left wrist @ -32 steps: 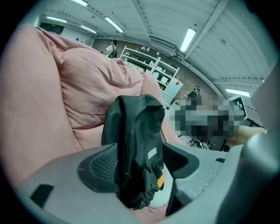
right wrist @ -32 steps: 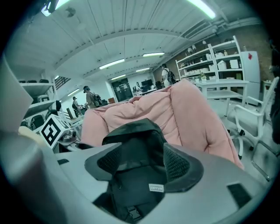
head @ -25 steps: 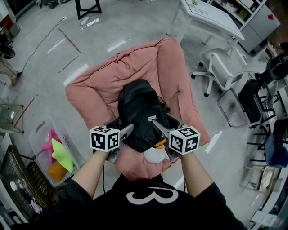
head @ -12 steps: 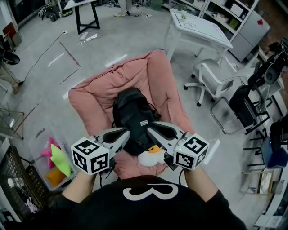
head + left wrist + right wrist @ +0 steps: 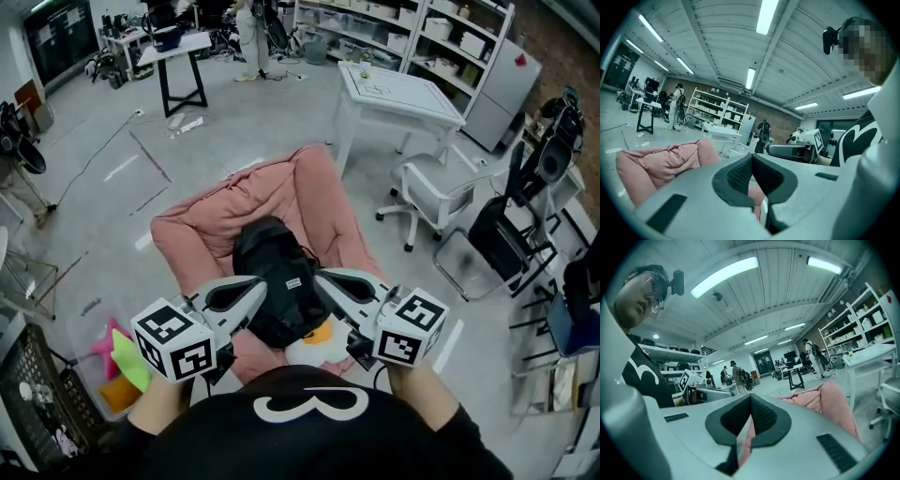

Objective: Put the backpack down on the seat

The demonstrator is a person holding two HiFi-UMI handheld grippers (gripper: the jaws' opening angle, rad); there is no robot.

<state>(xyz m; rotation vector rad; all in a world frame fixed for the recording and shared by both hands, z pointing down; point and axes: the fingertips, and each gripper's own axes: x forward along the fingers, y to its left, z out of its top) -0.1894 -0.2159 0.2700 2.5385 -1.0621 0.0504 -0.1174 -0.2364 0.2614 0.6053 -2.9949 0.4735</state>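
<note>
Head view, backpack: I've got the black backpack (image 5: 274, 272) lying on the pink cushioned seat (image 5: 211, 225), about the middle of it, long side running near to far.
Head view, seat: it sits on the grey floor, its back rolled up on the far right. A white and orange soft thing (image 5: 314, 349) lies at its near edge, just beside the backpack.
Head view, grippers: the left gripper (image 5: 255, 291) and the right gripper (image 5: 328, 281) are held close to the camera, tips angled in toward each other, with the backpack showing between them.
Head view, surroundings: a clear bin of bright items (image 5: 112, 361) is near left, a white table (image 5: 398, 94) far right, and an office chair (image 5: 436, 183) to the right.
Left gripper view, jaws: they've just been closing. The dark pads now meet with nothing between them.
Left gripper view, beyond: pink seat to the left, the right gripper's marker cube to the right.
Right gripper view, jaws: same story. They've just been closing, tips now together, and they grip nothing.
Right gripper view, beyond: pink seat to the right, and the backpack isn't visible here.
</note>
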